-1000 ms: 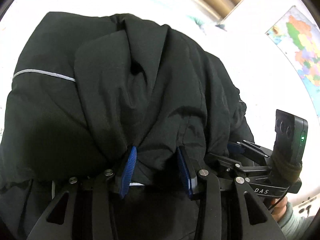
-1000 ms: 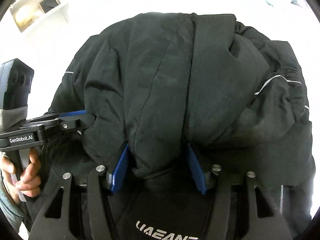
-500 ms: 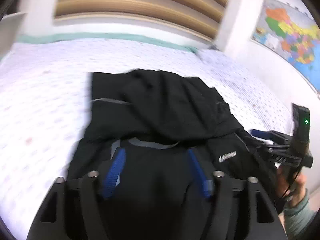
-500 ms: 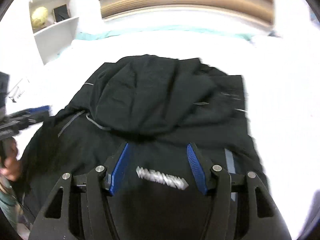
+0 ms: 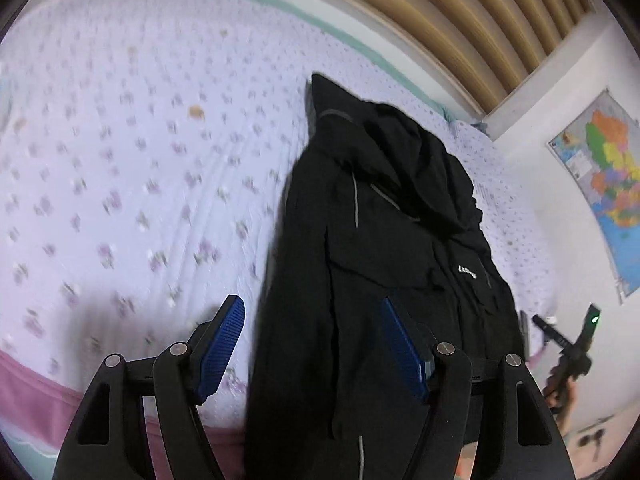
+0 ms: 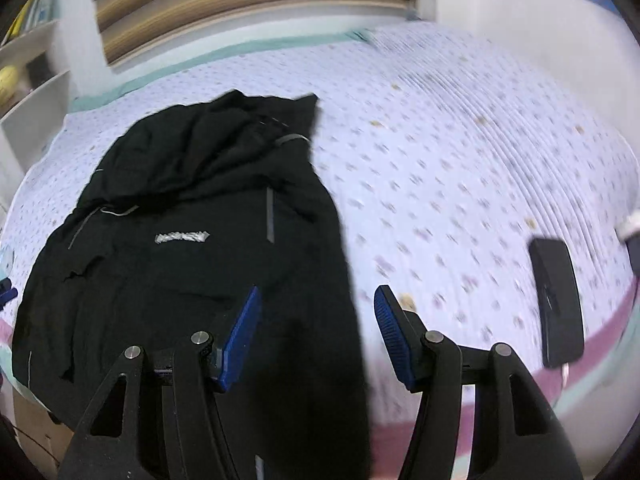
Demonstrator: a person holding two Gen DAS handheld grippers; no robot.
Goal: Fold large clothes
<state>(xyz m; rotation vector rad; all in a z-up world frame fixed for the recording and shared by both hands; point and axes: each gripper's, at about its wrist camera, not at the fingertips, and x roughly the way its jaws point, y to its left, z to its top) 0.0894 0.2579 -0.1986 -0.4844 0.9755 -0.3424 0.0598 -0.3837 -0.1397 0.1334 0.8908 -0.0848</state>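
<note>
A black jacket (image 5: 392, 248) with grey reflective strips and a white chest logo lies lengthwise on the bed, its hood folded down over the chest; it also shows in the right wrist view (image 6: 192, 248). My left gripper (image 5: 316, 344) is open and empty, above the jacket's left edge. My right gripper (image 6: 316, 332) is open and empty, above the jacket's right edge. The right gripper also shows small at the right edge of the left wrist view (image 5: 568, 344).
The bed (image 5: 120, 160) has a pale lilac flowered sheet with a pink border. A black phone-like device (image 6: 558, 300) lies on the bed at the right. A wooden headboard (image 6: 248, 4), white shelves (image 6: 28, 92) and a wall map (image 5: 608, 184) surround the bed.
Both grippers held bunched jacket fabric one second ago. They have let go, opened and pulled back and apart. The jacket now lies flat on the bed.
</note>
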